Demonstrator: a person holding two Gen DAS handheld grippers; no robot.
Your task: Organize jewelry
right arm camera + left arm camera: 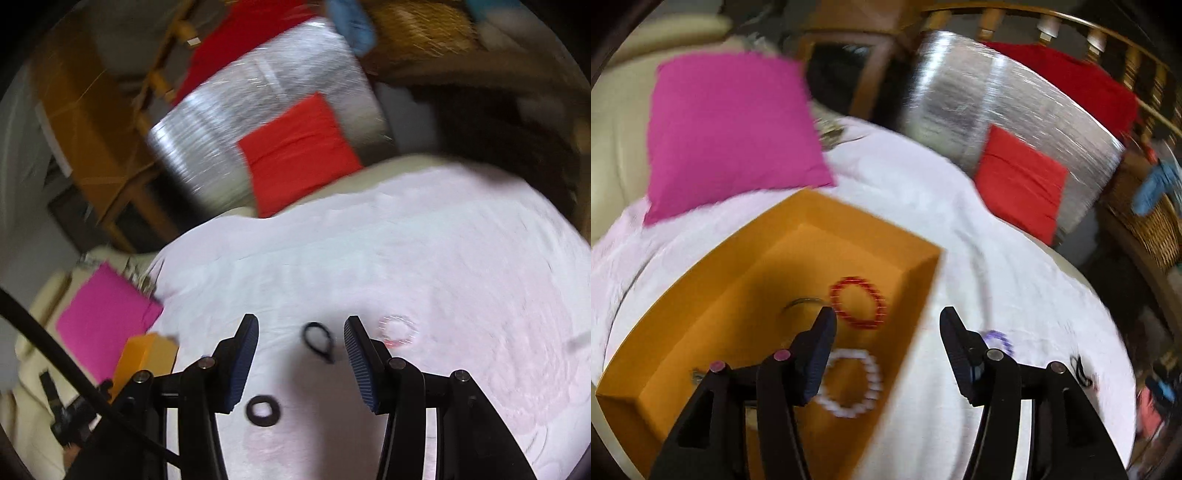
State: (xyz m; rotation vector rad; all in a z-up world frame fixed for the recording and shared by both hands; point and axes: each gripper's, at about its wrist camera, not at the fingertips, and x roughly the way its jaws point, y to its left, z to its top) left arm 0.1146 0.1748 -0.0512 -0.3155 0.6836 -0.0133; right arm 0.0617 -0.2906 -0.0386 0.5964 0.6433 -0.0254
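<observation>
An orange tray [713,280] lies on a pale pink cloth [923,206]. In it lie a red bead bracelet [858,302], a white bead bracelet [851,384] and a thin metal ring [801,302]. My left gripper [886,321] is open and empty over the tray's right wall. A purple bracelet [999,339] and a black piece [1080,369] lie on the cloth to its right. My right gripper [301,328] is open and empty, with a thin black loop [317,341] between its fingers. A thick black ring [263,410] lies nearer, and a pale clear bracelet [398,331] lies to the right.
A magenta cushion [727,129] lies behind the tray. A red cushion [1019,181] leans on a silver padded surface [967,92]. A wicker basket [1145,225] stands at the right. The orange tray's corner [147,356] shows at the left of the right wrist view.
</observation>
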